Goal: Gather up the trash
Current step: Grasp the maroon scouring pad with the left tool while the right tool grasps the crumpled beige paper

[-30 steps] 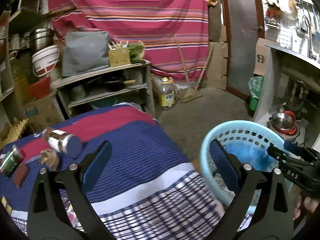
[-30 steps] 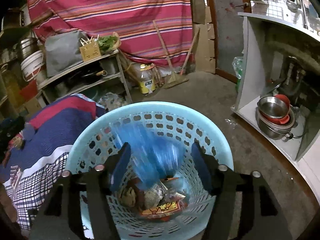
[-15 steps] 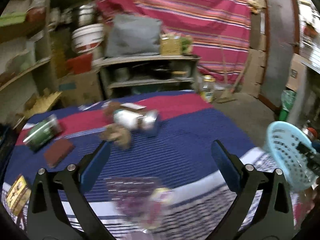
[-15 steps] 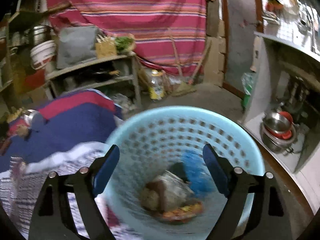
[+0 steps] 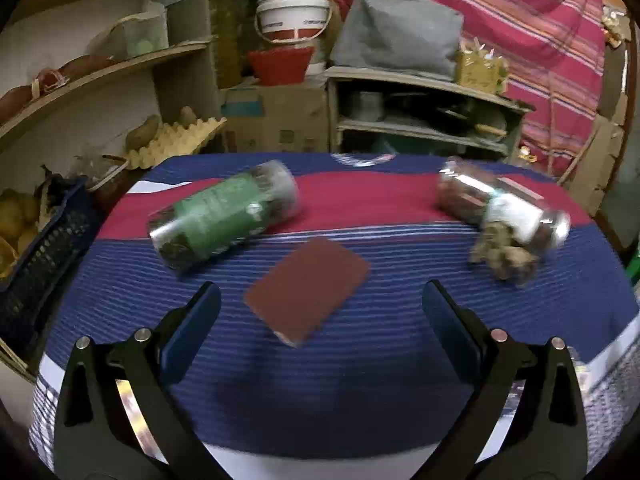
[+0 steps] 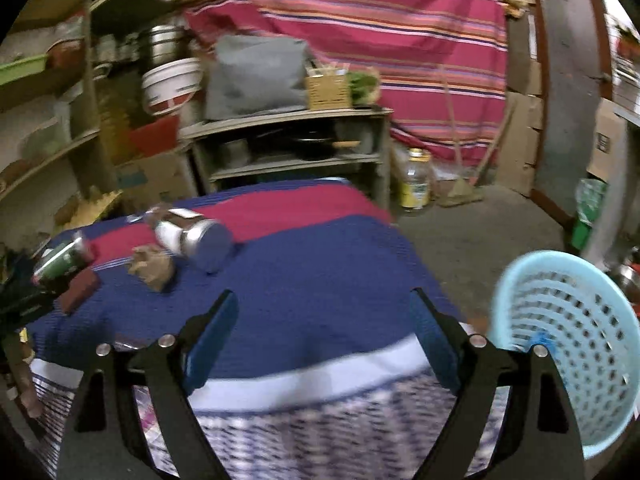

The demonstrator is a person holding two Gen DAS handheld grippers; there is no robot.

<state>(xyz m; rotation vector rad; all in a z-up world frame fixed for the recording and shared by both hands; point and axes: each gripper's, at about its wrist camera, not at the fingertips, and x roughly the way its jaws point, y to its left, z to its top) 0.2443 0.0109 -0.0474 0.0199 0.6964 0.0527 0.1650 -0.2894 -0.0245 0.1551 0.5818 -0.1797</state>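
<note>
Your left claw (image 5: 320, 320) hangs spread wide and empty over the striped desk (image 5: 360, 380), with the maroon card (image 5: 306, 294) lying flat just ahead between its fingers. The green-labelled jar (image 5: 224, 216) lies on its side beyond. Your right claw (image 6: 324, 336) has just been opening, empty; the blue basket (image 6: 568, 344) sits to its right.

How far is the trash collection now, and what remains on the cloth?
Nothing shows as collected now: the inside of the blue basket is barely visible. Nothing is in hand: the left tool and right tool are open. Left: green jar, brown pad, silver jar, crumpled paper.
</note>
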